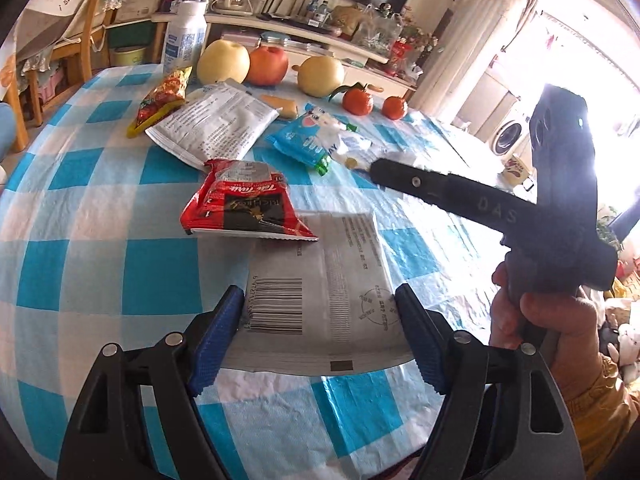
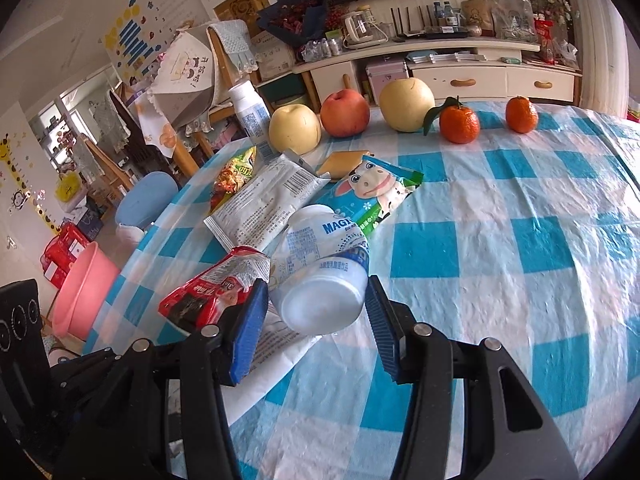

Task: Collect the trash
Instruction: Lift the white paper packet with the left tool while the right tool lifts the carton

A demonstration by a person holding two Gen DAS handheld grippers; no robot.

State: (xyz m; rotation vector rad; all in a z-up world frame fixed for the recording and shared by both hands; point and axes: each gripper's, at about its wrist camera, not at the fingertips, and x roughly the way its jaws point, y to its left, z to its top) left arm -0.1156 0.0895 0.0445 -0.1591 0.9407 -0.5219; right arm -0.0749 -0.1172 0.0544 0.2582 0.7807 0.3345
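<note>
- Trash lies in a loose pile mid-table: white bottle [image 2: 320,276] on its side, red wrapper [image 1: 244,204], grey pouch [image 1: 320,288], cow packet [image 2: 376,192]; the fruit row behind isn't trash.
- Step in hand: pre-grasp, nothing lifted yet.
- Your right gripper [image 2: 316,312] has fingers spread wide either side of the bottle's base, gripping nothing.
- Your left gripper [image 1: 320,332] is equally wide open astride the pouch's near edge, empty.
- Next: push the right one forward a touch, close on the bottle, and lift.
- Pink basin [image 2: 80,292] on the floor beside the table looks the likely drop spot.
</note>
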